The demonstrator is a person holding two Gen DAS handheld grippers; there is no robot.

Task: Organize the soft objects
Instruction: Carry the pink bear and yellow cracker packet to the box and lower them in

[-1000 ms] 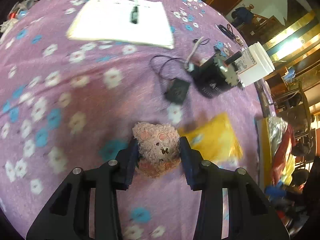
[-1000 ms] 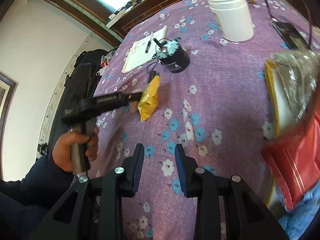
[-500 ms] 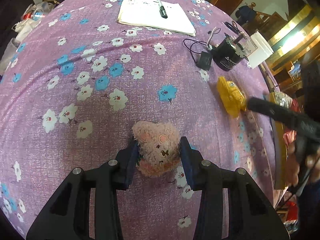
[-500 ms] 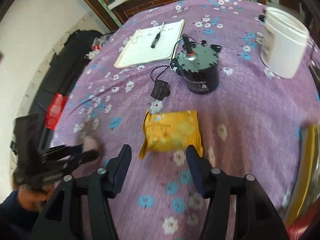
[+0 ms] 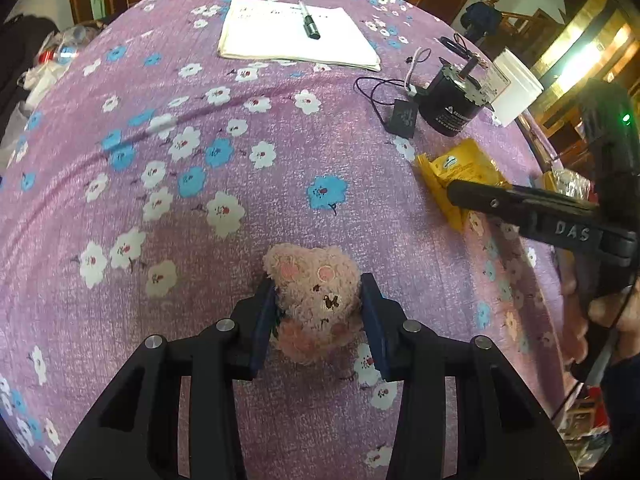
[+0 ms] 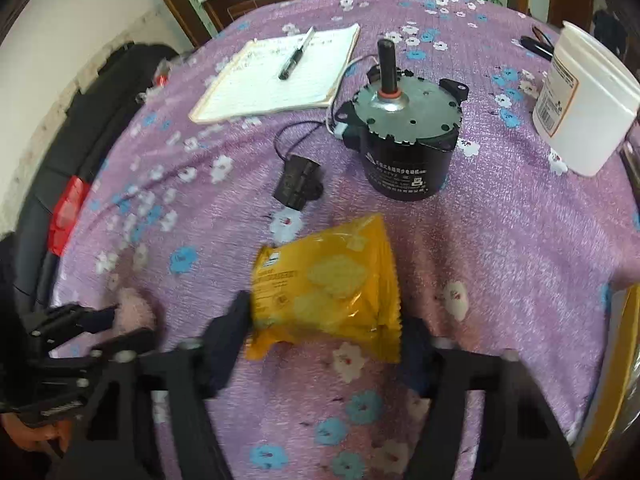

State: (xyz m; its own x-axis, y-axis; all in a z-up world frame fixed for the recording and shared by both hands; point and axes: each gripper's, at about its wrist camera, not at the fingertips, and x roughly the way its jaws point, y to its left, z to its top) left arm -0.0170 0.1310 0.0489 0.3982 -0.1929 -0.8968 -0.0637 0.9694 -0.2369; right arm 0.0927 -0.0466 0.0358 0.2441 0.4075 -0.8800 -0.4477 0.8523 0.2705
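The right gripper [image 6: 324, 332], seen a second ago with its jaws nearly shut over bare cloth well short of the yellow snack packet [image 6: 326, 292], has been brought in and lowered over it: the packet's near end is now bracketed by the fingers, and the jaws, widened since, are closing on it again. The pink plush toy [image 5: 316, 300] has been carried by the left gripper [image 5: 318, 312] away from the packet, toward the near left. The notebook [image 5: 296, 34] and motor [image 5: 452, 102] now appear farther off in the left wrist view.

"DAS" raised on the right gripper [image 5: 568, 216], other labels unreadable
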